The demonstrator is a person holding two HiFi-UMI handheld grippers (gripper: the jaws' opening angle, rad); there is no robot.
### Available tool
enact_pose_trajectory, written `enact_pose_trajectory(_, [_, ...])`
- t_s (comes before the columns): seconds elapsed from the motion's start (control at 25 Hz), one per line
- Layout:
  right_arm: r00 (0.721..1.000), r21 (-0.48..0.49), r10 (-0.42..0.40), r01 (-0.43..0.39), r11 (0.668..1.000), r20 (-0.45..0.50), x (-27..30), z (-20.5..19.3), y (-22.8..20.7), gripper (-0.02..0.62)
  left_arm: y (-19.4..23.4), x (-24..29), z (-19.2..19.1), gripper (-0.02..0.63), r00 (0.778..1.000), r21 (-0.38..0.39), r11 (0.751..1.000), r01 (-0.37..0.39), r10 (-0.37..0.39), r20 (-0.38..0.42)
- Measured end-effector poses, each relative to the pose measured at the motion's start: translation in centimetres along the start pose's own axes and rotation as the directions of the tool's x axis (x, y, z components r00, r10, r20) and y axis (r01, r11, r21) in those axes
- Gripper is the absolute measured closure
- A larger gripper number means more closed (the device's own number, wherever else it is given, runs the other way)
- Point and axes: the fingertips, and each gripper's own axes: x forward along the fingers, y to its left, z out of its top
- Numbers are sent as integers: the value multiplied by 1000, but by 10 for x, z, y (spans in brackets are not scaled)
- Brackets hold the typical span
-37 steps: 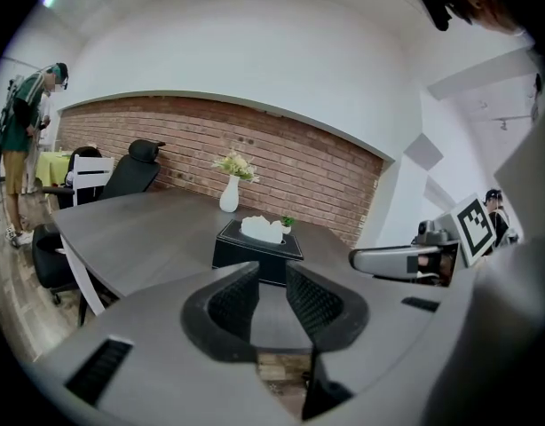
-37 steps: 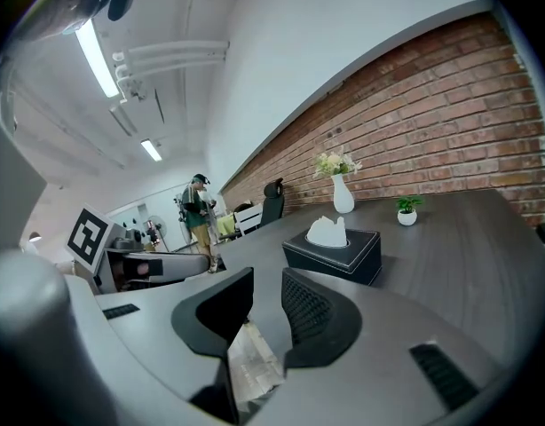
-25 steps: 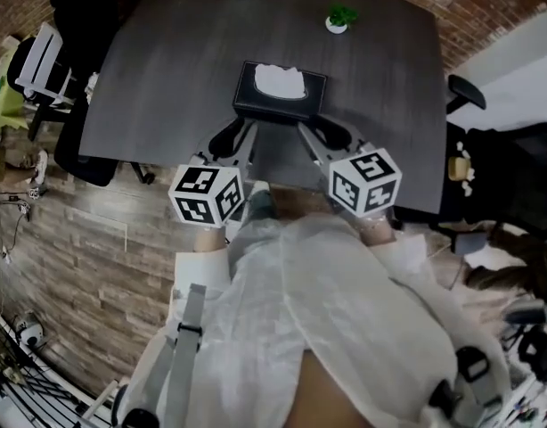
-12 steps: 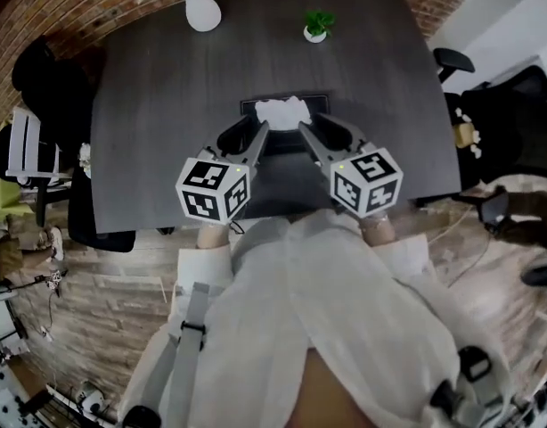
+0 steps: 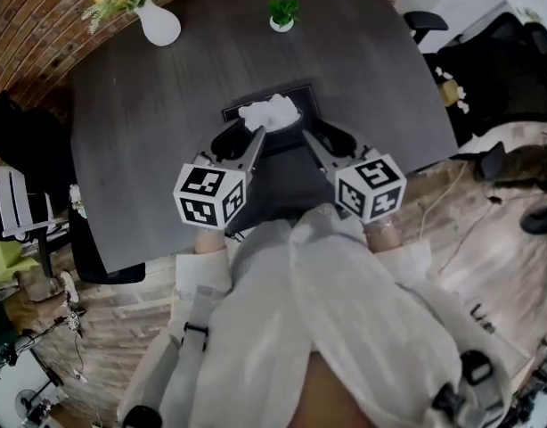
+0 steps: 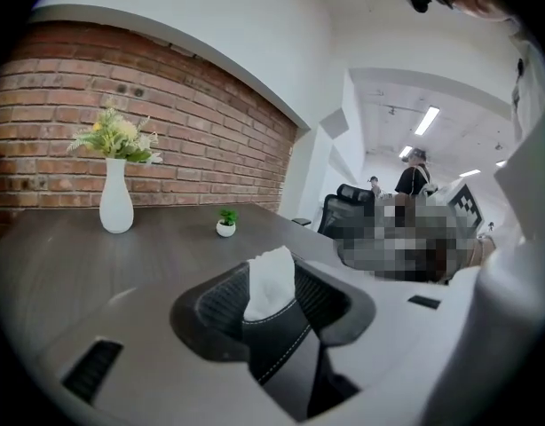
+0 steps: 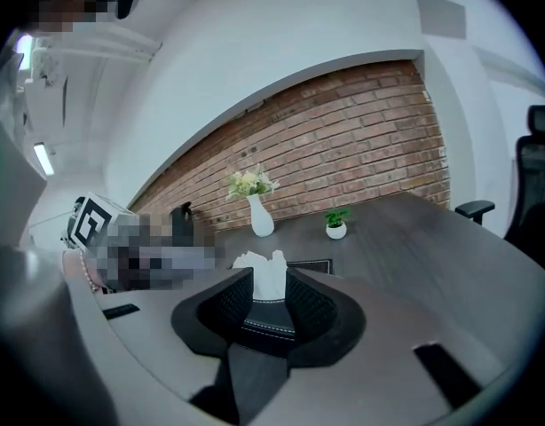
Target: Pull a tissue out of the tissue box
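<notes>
A black tissue box (image 5: 302, 99) lies on the dark grey table (image 5: 140, 141), with a white tissue (image 5: 267, 112) standing up out of its top. My left gripper (image 5: 240, 141) reaches to the box's near left side. Its jaws have just been opening and stand apart. The tissue (image 6: 271, 282) and stitched box (image 6: 281, 344) show through the gap, and the pads press on nothing. My right gripper (image 5: 324, 138) is at the near right side, also open. Through its jaws I see the tissue (image 7: 268, 278) and box (image 7: 259, 316).
A white vase of flowers (image 5: 158, 25) and a small potted plant (image 5: 282, 13) stand at the table's far side. Black office chairs (image 5: 487, 61) sit to the right, and another chair (image 5: 24, 212) to the left. A brick wall (image 6: 166, 140) runs behind the table.
Both grippers have moved forward to flank the box's near end. The left jaws have spread wider. The head view has swung, so the table and vase have shifted in frame.
</notes>
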Motion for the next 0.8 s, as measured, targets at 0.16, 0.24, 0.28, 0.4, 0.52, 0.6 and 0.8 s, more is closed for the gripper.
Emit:
enact_pose_trajectory(0.16, [999, 6, -39, 39, 999, -23, -8, -8, -9, 500, -4, 4, -4, 468, 1000, -19, 1000, 21, -21, -5])
enact_pose_trajectory(0.24, [998, 11, -51, 51, 999, -36, -10, -13, -11, 500, -7, 4, -7, 468, 1000, -21, 999, 26, -26, -4])
enact_pose_trajectory(0.28, [998, 13, -53, 53, 998, -44, -11, -16, -11, 500, -9, 4, -10, 468, 1000, -18, 999, 27, -27, -9])
enact_pose_trajectory(0.4, [997, 8, -56, 56, 998, -59, -13, -18, -11, 500, -13, 3, -12, 468, 999, -30, 999, 32, -33, -15])
enact_pose_trajectory(0.52, [997, -3, -52, 52, 999, -61, -14, -18, -15, 500, -16, 2, -8, 468, 1000, -39, 999, 29, -28, 3])
enact_pose_trajectory(0.6, [997, -7, -45, 44, 999, -63, -14, -17, -16, 500, -16, 2, -7, 468, 1000, -26, 999, 21, -21, -4])
enact_pose_trajectory(0.8, [998, -25, 1, -2, 1000, -61, -11, -7, -12, 500, -11, 3, 0, 468, 999, 23, 999, -35, 35, -15])
